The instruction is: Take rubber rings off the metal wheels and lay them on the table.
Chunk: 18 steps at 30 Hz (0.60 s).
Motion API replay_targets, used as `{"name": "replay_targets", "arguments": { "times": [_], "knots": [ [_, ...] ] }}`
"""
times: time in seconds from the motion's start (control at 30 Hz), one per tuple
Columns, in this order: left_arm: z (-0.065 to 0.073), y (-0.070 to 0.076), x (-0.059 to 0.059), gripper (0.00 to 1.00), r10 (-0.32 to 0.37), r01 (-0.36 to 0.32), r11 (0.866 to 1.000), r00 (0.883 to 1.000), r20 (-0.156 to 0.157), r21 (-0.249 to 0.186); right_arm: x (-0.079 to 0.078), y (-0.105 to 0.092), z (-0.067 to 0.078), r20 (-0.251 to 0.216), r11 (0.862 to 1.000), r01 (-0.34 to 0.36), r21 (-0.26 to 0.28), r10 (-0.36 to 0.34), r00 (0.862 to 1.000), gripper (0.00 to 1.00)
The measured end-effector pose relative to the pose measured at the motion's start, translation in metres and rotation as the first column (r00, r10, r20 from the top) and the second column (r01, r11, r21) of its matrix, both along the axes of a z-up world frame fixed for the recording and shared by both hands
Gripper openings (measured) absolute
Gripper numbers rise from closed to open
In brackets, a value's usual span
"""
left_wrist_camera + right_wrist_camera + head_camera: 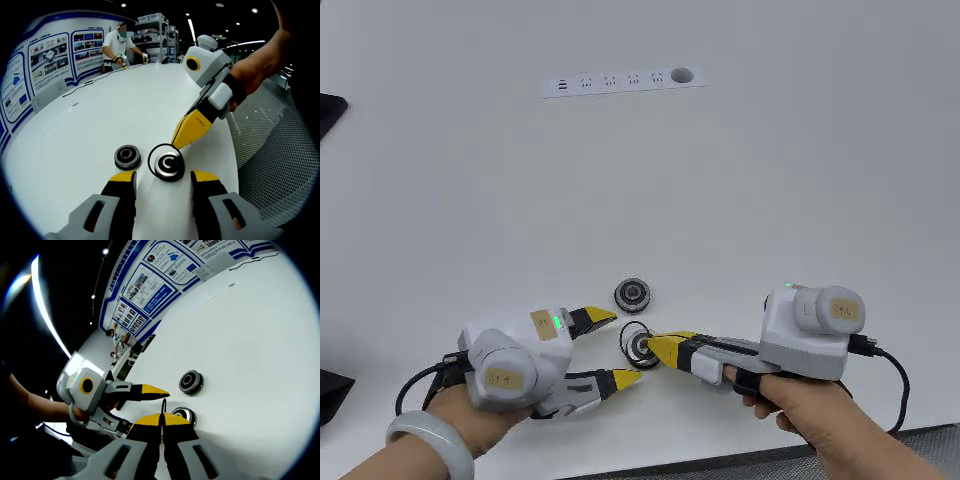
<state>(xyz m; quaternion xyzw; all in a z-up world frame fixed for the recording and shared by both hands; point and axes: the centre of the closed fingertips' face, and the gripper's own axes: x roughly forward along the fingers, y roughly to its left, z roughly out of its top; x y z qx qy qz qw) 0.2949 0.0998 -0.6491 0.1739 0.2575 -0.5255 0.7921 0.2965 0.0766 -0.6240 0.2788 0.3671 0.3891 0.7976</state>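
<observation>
— Starting at the left: how does the left gripper (613, 347) stand?

— Its fingers (122, 182) are spread wide and hold nothing. In the left gripper view the near wheel (169, 166) lies flat on the white worktop (770, 180), just beyond the gap between them.

— And the other wheel?

— In the head view the far wheel (632, 294), dark-rimmed, lies flat at about 12 o'clock from the near one, close by but apart.

— Where is the rubber ring?

— The rubber ring (150, 159) is a thin black loop hanging loose about the near wheel. It is wider than the wheel and shifted toward 11 o'clock in the left gripper view.

— The right gripper?

— In the head view the right gripper (655, 348) reaches in from 3 o'clock. Its fingers (150, 421) are pressed together on the ring's edge, which shows in the right gripper view as a black line between the yellow tips.

— Anything farther off?

— A white power strip (620, 81) lies at 12 o'clock, well apart.
</observation>
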Motion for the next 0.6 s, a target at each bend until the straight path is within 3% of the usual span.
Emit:
{"name": "replay_targets", "arguments": {
  "times": [0.33, 0.53, 0.6],
  "knots": [
    [-0.004, 0.011, 0.002, 0.55, 0.041, -0.041, 0.999, 0.999, -0.014, 0.006, 0.011, -0.029, 0.017, 0.020, 0.995, 0.091, 0.032, -0.092, 0.996, 0.02],
    [-0.004, 0.014, 0.004, 0.55, 0.056, -0.056, 0.998, 0.998, -0.014, 0.004, 0.018, -0.051, 0.015, -0.003, 0.985, 0.169, 0.046, -0.169, 0.986, 0.02],
    [-0.004, 0.014, 0.003, 0.55, 0.060, -0.060, 0.998, 0.998, -0.019, 0.004, 0.022, -0.058, 0.008, -0.006, 0.981, 0.193, 0.027, -0.193, 0.981, 0.02]
  ]
}}
